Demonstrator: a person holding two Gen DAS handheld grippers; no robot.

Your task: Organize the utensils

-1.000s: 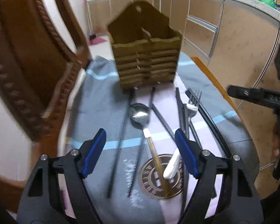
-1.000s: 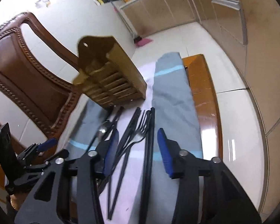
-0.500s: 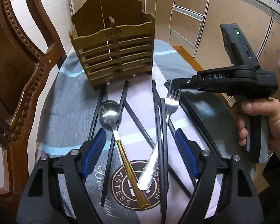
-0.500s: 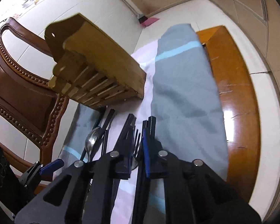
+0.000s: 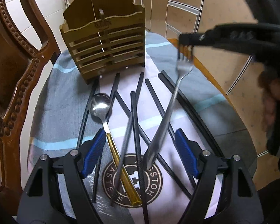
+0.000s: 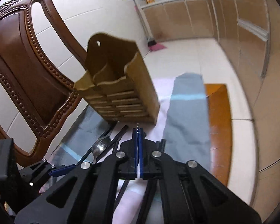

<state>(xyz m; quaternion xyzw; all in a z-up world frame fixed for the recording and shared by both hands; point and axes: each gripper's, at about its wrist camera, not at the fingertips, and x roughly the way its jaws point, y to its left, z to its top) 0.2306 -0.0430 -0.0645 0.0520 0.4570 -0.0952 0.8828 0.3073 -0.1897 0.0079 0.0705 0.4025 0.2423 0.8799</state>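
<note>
Our right tongs (image 6: 138, 138) clench the fork (image 5: 169, 102) by its tines, lifted; our left tongs (image 5: 140, 145) hang released above the chopsticks (image 5: 135, 121)

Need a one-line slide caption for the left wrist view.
Right gripper lifts a silver fork by its tines above black chopsticks, before the slatted wooden holder.

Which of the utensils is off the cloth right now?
The fork: the right gripper pinches its tines and it hangs tilted in the air. The gold-handled spoon and the black chopsticks lie flat on the cloth.
</note>
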